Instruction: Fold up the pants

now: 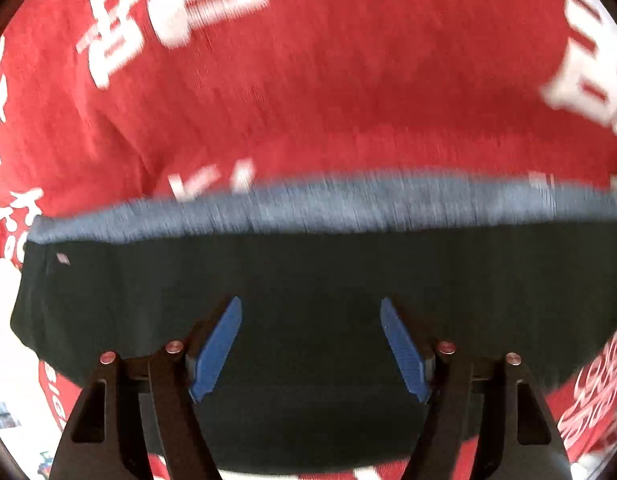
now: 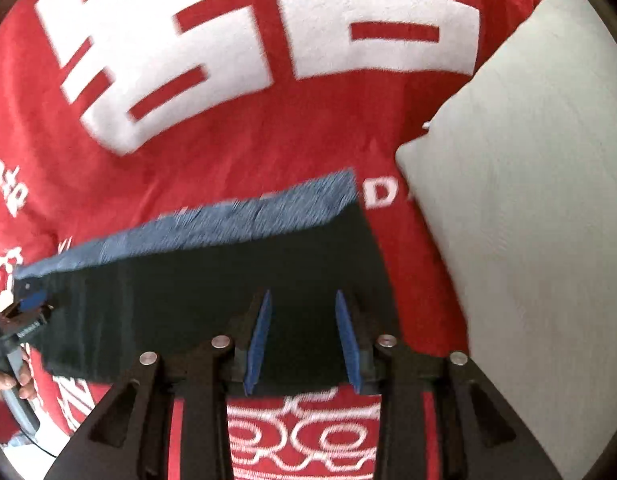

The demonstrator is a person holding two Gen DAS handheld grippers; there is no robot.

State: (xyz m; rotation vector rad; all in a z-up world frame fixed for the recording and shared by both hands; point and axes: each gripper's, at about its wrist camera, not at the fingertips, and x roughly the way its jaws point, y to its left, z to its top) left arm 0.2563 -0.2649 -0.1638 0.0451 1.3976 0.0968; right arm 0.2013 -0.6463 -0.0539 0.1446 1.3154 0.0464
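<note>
Left wrist view: pants [image 1: 288, 292] lie flat on a red blanket [image 1: 328, 100] w/ white print, already folded into a dark slab. Blue-grey band [image 1: 308, 208] runs along the far edge, just beyond the fingertips. Left gripper [image 1: 311, 312] has fingers wide apart, nothing between the blue pads [image 1: 216, 352]; dark cloth lies under and between them. Frame is motion-blurred, so can't tell if pads touch the cloth or hover just above.

Right wrist view: same pants [image 2: 212, 292], seen from the other end. Right gripper [image 2: 303, 312] fingers apart too, narrower gap, holding nothing; near hem of the pants sits between them, far right corner of the band [image 2: 228, 220] ahead and slightly right of the tips. Grey pillow [image 2: 528, 200] lies well right of the fingers, apart from the pants. Far left, the left gripper [image 2: 28, 312] and the person's hand [image 2: 12, 376] show at the pants' other end.

Handling, as a guess: soft, light, limp knit, not fragile, not slippery on the fuzzy blanket. It'll sag and unfold if lifted by one point. Best to pinch through all layers at the edge corners, one per gripper, and keep it taut btw them.
</note>
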